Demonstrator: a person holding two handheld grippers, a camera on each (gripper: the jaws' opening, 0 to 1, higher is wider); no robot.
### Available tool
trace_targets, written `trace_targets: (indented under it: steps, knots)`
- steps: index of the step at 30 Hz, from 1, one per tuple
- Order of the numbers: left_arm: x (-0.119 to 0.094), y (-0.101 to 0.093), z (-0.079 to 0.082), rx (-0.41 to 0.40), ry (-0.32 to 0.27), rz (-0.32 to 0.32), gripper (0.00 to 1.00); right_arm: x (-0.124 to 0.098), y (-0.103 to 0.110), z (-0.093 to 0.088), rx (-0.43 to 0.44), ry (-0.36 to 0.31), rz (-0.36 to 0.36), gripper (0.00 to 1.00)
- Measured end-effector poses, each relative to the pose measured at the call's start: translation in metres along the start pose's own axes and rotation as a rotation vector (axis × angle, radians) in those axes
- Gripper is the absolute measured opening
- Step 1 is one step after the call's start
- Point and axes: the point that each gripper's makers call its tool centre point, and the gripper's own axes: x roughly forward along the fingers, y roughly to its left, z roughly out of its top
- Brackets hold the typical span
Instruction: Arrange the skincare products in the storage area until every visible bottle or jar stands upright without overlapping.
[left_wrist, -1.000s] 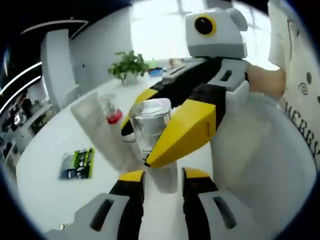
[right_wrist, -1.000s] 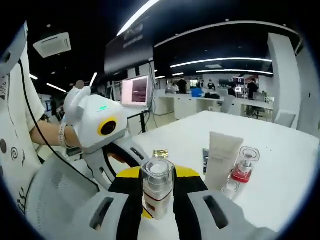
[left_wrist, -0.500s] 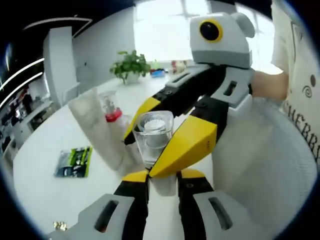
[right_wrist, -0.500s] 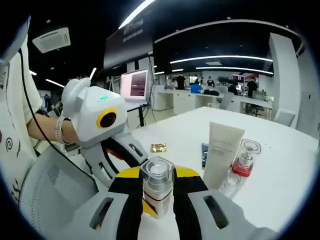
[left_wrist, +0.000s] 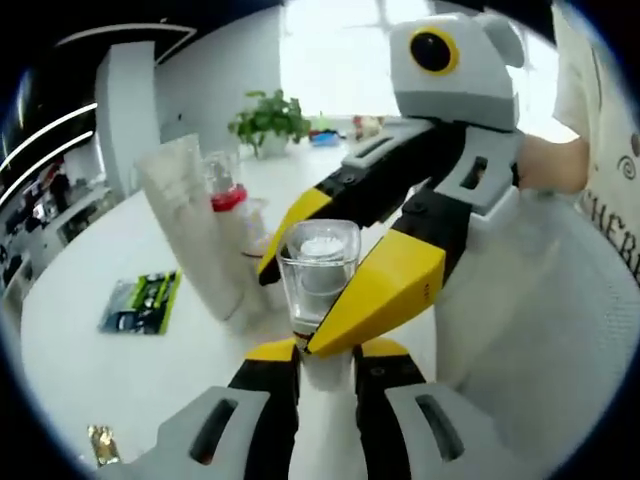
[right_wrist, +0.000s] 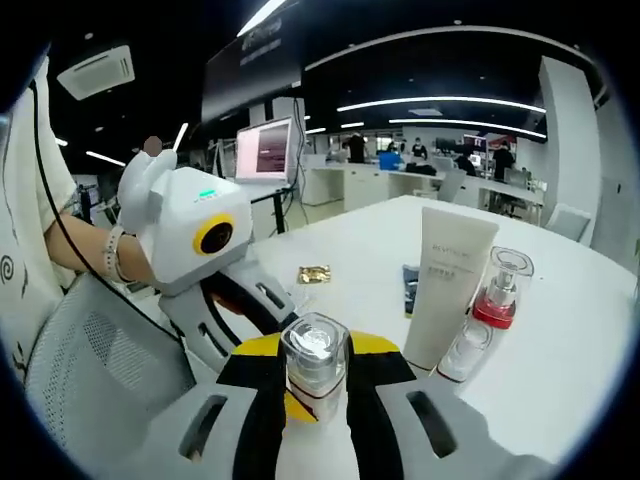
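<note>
between the two grippers, above the white table (right_wrist: 560, 330), a clear glass bottle (left_wrist: 318, 275) with a square clear cap stands upright. a white pump top shows inside the cap, and a red band runs round the bottle lower down. the right gripper (right_wrist: 310, 385) has its yellow-and-black jaws pressed against the bottle's two sides, pinching it low in the right gripper view. in the left gripper view this gripper reaches in from the upper right, one yellow jaw on each side of the bottle. the left gripper (left_wrist: 325, 365) comes up from below, its jaws close either side of the bottle's base; whether they press on it i cannot tell.

beside the held bottle a white tube (right_wrist: 448, 290) stands on its cap, with small grey writing near its top, too small to read. just beside the tube stands a clear bottle with a red collar (right_wrist: 497, 296), and a smaller clear bottle (right_wrist: 464, 350) sits in front of it, close to the tube's foot. a green and black packet (left_wrist: 140, 303) lies flat on the table, well apart. a small gold wrapper (right_wrist: 313, 273) lies further off. a potted plant (left_wrist: 270, 122) stands at the table's far end.
</note>
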Motion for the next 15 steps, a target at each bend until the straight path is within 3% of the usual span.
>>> trace_targets:
  steps: [9,15]
  knots:
    - [0.004,0.001,-0.009,-0.001,0.004,0.004,0.16,0.004,0.001,-0.009,-0.008,0.029,-0.008,0.22]
    - [0.007,0.002,-0.017,0.041,0.031,0.01,0.16,0.005,0.001,-0.018,0.008,0.063,-0.011,0.23]
